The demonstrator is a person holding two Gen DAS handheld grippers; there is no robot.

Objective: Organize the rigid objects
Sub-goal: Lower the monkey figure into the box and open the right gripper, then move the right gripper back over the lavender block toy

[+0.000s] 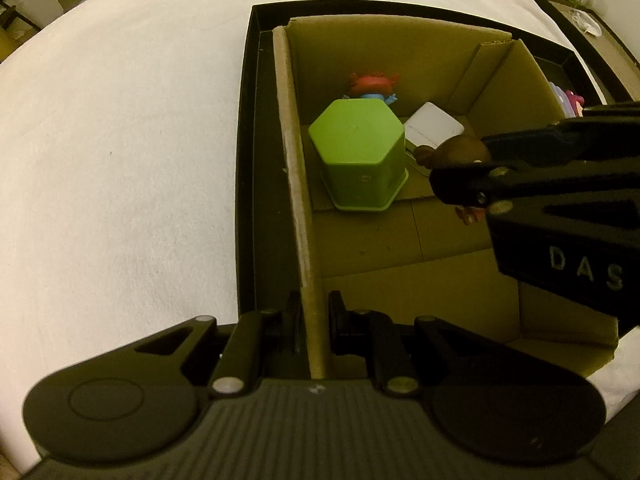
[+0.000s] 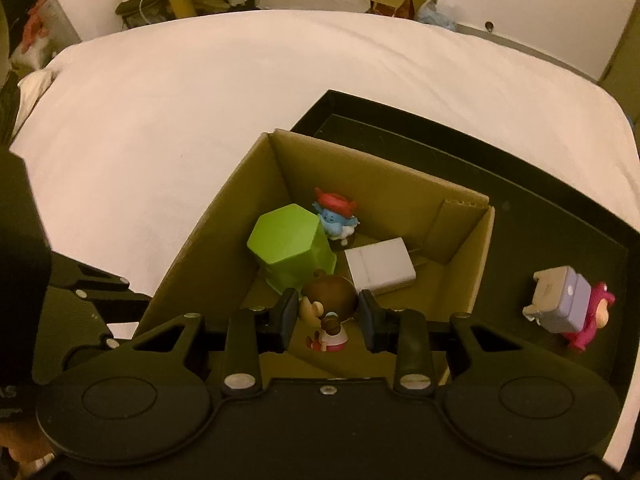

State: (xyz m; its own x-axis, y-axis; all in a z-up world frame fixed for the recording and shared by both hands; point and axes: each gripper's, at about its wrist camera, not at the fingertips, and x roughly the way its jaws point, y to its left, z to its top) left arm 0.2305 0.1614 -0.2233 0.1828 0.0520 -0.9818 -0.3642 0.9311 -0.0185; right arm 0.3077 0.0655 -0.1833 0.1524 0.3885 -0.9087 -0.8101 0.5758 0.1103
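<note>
A cardboard box (image 2: 224, 240) stands inside a black tray (image 2: 520, 200) on a white bed. On the box floor are an upturned green hexagonal pot (image 2: 288, 244), a blue figurine with a red hat (image 2: 336, 212) and a flat white box (image 2: 380, 266). My right gripper (image 2: 328, 316) is shut on a brown-haired figurine (image 2: 330, 300) and holds it low inside the box, beside the green pot. In the left wrist view that figurine (image 1: 460, 150) shows between the right fingers. My left gripper (image 1: 316, 314) is shut on the box's left wall (image 1: 298, 200), one finger on each side.
A pink figurine with a lilac block (image 2: 560, 304) lies on the tray floor to the right of the box. White bedding (image 1: 120, 140) surrounds the tray. Beyond the bed are shoes, cartons and furniture.
</note>
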